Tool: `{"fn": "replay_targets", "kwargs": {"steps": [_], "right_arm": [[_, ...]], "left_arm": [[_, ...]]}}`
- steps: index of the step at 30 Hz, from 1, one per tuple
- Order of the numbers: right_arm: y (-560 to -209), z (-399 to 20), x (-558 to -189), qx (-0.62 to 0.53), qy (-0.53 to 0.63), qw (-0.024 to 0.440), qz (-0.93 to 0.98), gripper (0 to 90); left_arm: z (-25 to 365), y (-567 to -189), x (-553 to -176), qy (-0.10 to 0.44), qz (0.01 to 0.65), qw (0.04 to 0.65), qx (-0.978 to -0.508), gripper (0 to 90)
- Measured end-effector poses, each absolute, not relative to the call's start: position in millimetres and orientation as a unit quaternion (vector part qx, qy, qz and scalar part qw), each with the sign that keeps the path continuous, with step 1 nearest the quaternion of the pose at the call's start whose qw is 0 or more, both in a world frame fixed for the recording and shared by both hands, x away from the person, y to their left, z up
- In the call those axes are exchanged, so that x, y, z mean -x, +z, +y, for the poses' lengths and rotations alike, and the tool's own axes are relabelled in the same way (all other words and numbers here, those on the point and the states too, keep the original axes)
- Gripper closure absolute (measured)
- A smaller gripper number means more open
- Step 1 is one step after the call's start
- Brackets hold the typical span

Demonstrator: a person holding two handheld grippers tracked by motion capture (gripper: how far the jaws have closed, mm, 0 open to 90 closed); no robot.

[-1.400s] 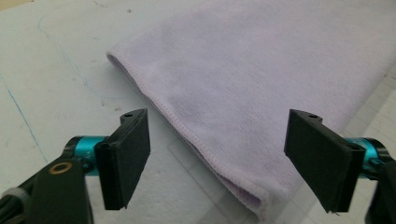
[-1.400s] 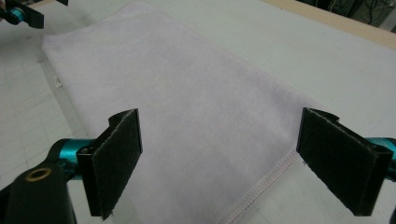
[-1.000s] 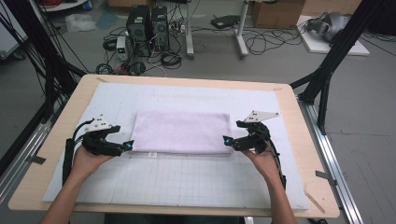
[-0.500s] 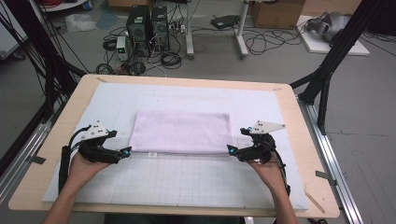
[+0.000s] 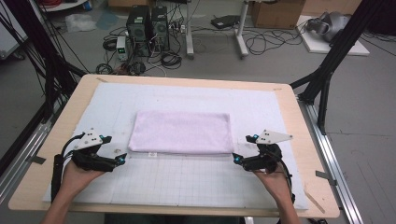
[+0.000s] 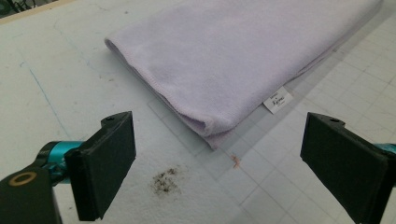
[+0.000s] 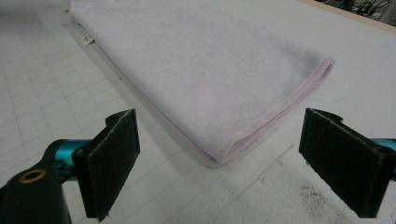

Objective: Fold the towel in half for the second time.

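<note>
wooden table [image 5: 303, 140], white mat [image 5: 187, 182], folded towel [image 5: 182, 131]

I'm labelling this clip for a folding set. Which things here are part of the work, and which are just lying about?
Part of the work:
- folded towel
- left gripper, open, near its left corner
- right gripper, open, near its right corner
- white mat under the towel

Lying about:
- computer towers on the floor
- cables
- cardboard box

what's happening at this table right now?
A person holds a gripper in each hand at the near corners of a folded lilac towel lying flat on the white mat. The left gripper and right gripper are both open, just off the towel's corners, touching nothing.
</note>
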State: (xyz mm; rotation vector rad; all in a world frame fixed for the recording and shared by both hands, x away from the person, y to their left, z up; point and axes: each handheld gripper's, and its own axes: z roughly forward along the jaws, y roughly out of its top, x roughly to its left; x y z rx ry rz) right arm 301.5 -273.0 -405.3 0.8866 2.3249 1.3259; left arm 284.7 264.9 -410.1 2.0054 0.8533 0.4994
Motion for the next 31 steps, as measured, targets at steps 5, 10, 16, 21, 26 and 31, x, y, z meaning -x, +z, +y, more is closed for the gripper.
{"fn": "replay_targets", "kwargs": {"steps": [5,10,16,21,26,31], "right_arm": [[-406,-275,-294,-0.309,0.464,0.167,0.813,11.5],[-407,-280,-284,-0.311,0.464,0.167,0.812,11.5],[-409,-284,-275,-0.311,0.465,0.169,0.811,11.5],[-409,-285,-273,-0.312,0.467,0.169,0.81,11.5],[-410,-283,-272,-0.31,0.465,0.172,0.811,11.5],[-411,-282,-273,-0.307,0.467,0.174,0.811,11.5]], "left_arm": [[267,-411,-279,0.203,0.343,0.435,-0.807,10.8],[271,-412,-273,0.205,0.347,0.433,-0.806,10.8],[272,-415,-268,0.203,0.346,0.43,-0.809,10.8],[271,-415,-268,0.201,0.345,0.431,-0.809,10.8],[271,-416,-268,0.203,0.344,0.431,-0.809,10.8],[270,-417,-269,0.203,0.341,0.431,-0.81,10.8]]}}
